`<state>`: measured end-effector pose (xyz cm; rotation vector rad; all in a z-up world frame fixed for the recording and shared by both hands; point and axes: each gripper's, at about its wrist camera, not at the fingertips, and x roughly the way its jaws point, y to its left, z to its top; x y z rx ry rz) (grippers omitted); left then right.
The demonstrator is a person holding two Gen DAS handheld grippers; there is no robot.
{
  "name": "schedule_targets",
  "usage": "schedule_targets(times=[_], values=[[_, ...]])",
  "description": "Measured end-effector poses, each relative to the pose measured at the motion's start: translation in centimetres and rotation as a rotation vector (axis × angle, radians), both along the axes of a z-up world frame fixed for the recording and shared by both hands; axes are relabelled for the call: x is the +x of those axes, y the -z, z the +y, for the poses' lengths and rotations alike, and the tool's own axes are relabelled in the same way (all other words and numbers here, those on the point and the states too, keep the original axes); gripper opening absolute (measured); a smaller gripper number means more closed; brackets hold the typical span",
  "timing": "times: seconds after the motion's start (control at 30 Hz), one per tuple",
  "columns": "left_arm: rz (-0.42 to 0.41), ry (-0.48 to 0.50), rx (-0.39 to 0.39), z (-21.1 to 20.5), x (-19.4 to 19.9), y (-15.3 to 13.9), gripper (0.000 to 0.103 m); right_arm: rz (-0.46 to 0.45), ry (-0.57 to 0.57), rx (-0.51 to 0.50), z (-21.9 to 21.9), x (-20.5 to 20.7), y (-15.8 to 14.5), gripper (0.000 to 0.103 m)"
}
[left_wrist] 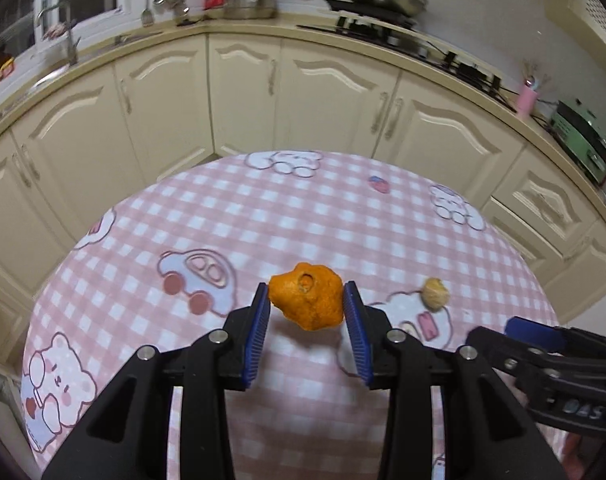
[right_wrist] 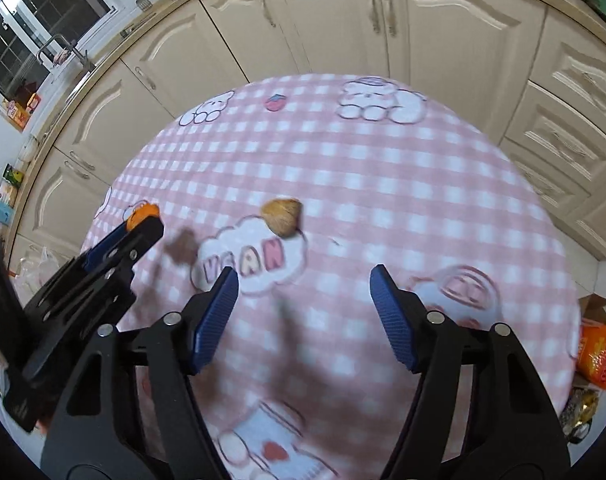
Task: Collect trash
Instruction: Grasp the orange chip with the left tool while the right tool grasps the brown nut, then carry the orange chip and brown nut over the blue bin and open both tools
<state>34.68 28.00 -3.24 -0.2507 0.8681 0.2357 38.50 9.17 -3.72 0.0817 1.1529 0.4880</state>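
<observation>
- blue ribbed pads of the left gripper fill the foreground of the left wrist view, its jaws clamped on a lumpy orange piece of citrus peel at their very tips; the peel's shadow falls on the cloth apart from it, so it looks lifted clear.
- judged from that, one piece of trash is already in hand but not yet dropped anywhere; no bin shows in either view.
- a small tan, dried husk-like scrap lies loose on the bench, which is covered in a pink-and-white checked cloth with cartoon prints; this piece is left to collect.
- the right gripper hangs above the cloth with its jaws wide apart and empty, pointed towards the scrap, which sits ahead of the fingertips and apart from them.
- the two grippers are side by side, the left one reaching in from the left edge of the right wrist view.
- cream kitchen cabinets curve behind the bench.
</observation>
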Motion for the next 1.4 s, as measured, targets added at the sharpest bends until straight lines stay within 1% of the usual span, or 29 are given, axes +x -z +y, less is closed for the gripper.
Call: schedule_targets(times=[0.07,0.1,0.17,0.2,0.23,0.33,0.43,0.57,0.63,0.7,0.77,0.9,1.03,1.2,1.33,1.4], values=[[0.001,-0.016,-0.007,0.5,0.1,0.1,0.037,-0.008,-0.006,-0.021,1.1,0.5,0.4,0.061],[0.002,-0.02,-0.011,0.7,0.0,0.2,0.037,-0.007,-0.006,-0.03,1.7,0.8,0.7,0.055],[0.005,-0.02,-0.019,0.9,0.1,0.3,0.037,0.007,0.001,-0.049,2.8,1.7,1.5,0.032],[0.004,-0.019,-0.019,1.0,0.1,0.3,0.037,0.018,0.0,-0.061,3.2,2.2,2.0,0.023],[0.004,-0.018,-0.02,1.0,0.1,0.3,0.037,0.002,0.012,-0.059,3.2,2.3,2.0,0.018],[0.004,-0.008,-0.017,0.6,0.0,0.2,0.037,0.028,0.039,-0.02,2.5,2.6,2.0,0.018],[-0.014,0.013,-0.01,0.0,-0.2,-0.2,0.037,0.036,0.047,-0.02,1.4,2.4,1.7,0.018],[-0.02,0.04,-0.012,-1.0,-0.7,-0.4,0.037,0.025,0.082,0.007,-1.5,1.5,0.7,0.018],[-0.017,0.044,-0.022,-1.6,-0.9,-0.3,0.037,0.017,0.093,0.008,-3.0,0.6,0.3,0.018],[-0.006,0.069,-0.031,-2.6,-1.1,-0.2,0.037,0.012,0.101,0.006,-4.7,-0.5,0.0,0.018],[-0.007,0.096,-0.002,-4.2,-1.3,-0.3,0.037,0.013,0.11,0.002,-5.9,-1.2,-0.1,0.018],[-0.002,0.15,0.003,-6.8,-1.6,-0.7,0.037,0.013,0.136,0.002,-9.3,-3.1,-0.5,0.018],[-0.016,0.187,0.041,-10.0,-2.7,-1.4,0.037,-0.01,0.157,0.0,-12.2,-5.0,-1.2,0.018],[-0.029,0.282,0.075,-15.6,-4.1,-1.9,0.037,-0.047,0.198,0.011,-16.0,-7.4,-2.2,0.018],[-0.023,0.355,0.048,-19.1,-4.6,-1.7,0.037,-0.052,0.247,0.035,-19.5,-9.2,-2.2,0.018],[-0.021,0.376,0.086,-21.3,-5.0,-1.5,0.037,-0.051,0.267,0.04,-20.9,-9.9,-2.0,0.018]])
